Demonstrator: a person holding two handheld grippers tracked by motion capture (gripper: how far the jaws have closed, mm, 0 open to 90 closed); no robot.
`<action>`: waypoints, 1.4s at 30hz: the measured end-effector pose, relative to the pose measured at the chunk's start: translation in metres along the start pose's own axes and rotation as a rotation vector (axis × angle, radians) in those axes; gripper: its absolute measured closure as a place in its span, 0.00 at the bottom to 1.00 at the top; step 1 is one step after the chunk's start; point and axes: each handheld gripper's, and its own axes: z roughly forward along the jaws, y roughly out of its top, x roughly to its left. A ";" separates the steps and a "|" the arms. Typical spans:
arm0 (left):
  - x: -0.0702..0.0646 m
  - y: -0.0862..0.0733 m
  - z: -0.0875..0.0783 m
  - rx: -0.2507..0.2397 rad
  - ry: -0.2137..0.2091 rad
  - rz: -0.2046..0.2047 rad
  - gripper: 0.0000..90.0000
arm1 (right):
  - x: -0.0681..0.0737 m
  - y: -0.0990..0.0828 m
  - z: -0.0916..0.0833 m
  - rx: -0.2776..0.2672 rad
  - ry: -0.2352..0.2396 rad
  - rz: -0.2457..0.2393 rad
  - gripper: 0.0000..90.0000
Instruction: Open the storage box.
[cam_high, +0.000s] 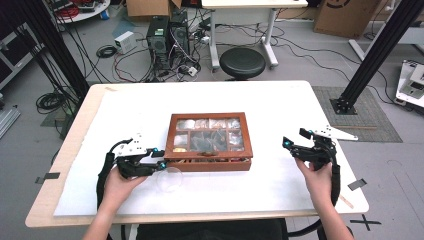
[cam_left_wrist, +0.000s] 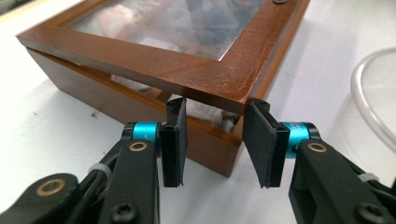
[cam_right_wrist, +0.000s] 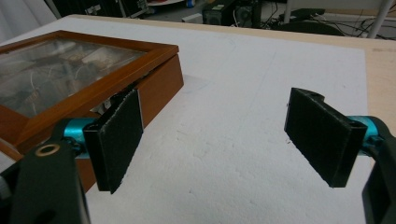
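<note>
Left gripper (cam_left_wrist: 217, 140) is at the near corner of the wooden box (cam_high: 210, 142). The jaws are closed in on the corner of the glass-paned lid (cam_left_wrist: 187, 70), which sits between the pad tips, one pad on each side edge. It looks like a pinch on the lid frame only, high on the pads, not deep in the throat. Just ahead of the tips there's a slit between lid and base with some white contents showing through, so I'd say the lid is cracked open at that corner but nowhere near swung up. A clear round dish (cam_high: 169, 179) is just off the right-hand pad, apart from the box and not involved. Right gripper (cam_right_wrist: 224, 135) has its jaws spread wide with nothing between them. The box's other front corner is beside its left pad, near but not touching, and there's bare white table (cam_high: 280, 100) straight ahead of it. Progress, my read: grip on the lid is done and the lift has barely started. Left to do is raising the lid fully, with the right gripper free to steady the base or go for the contents.
</note>
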 end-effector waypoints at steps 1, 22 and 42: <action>0.000 0.001 -0.001 -0.007 0.010 -0.002 0.67 | 0.000 0.000 0.000 0.001 0.000 0.000 0.22; 0.000 0.025 -0.012 -0.122 0.092 -0.025 0.59 | 0.000 0.000 0.001 0.004 -0.002 0.004 0.22; 0.019 0.065 -0.017 -0.169 0.120 -0.050 0.60 | 0.002 0.001 0.004 0.004 0.004 -0.003 0.22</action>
